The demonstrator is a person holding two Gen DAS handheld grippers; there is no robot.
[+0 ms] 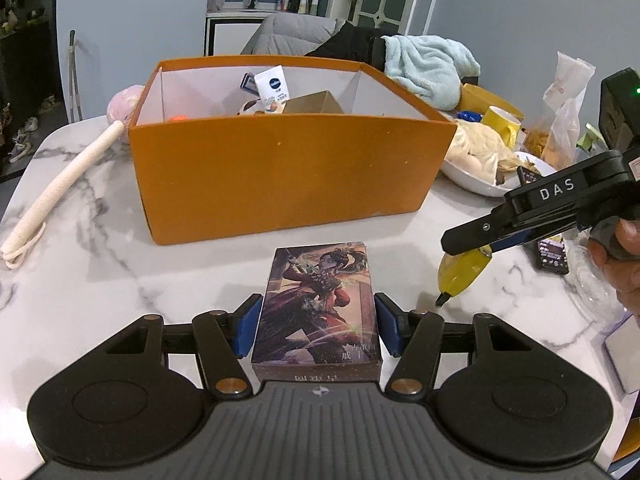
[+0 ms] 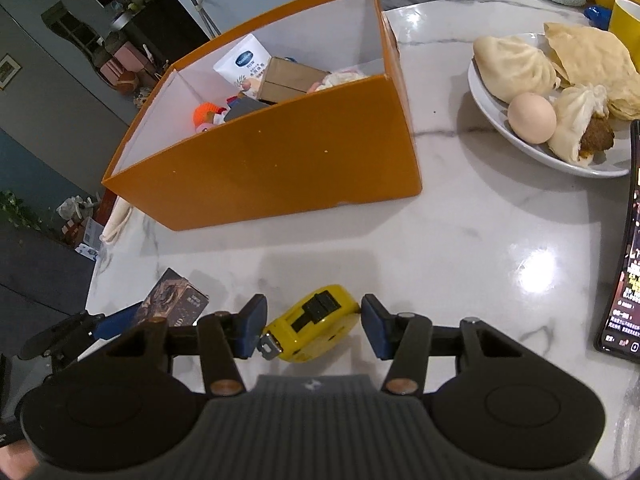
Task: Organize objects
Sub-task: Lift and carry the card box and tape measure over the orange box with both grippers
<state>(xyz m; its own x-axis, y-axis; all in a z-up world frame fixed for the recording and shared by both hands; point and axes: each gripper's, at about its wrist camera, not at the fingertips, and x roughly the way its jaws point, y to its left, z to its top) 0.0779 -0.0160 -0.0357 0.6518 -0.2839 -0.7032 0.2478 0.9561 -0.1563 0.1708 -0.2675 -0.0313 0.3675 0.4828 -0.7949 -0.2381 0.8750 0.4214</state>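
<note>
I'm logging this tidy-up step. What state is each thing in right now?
Orange box: open, lidless, partly filled.
Card box: closed, gripped between the left gripper fingers.
Yellow tape measure: tape retracted, between the right gripper fingers, which are closing.
Phone: screen lit.
White plate: loaded with buns and an egg.

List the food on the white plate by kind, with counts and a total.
Steamed buns: 2 (one bitten open)
Egg: 1
Flatbread: 1
Total in view: 4
</note>
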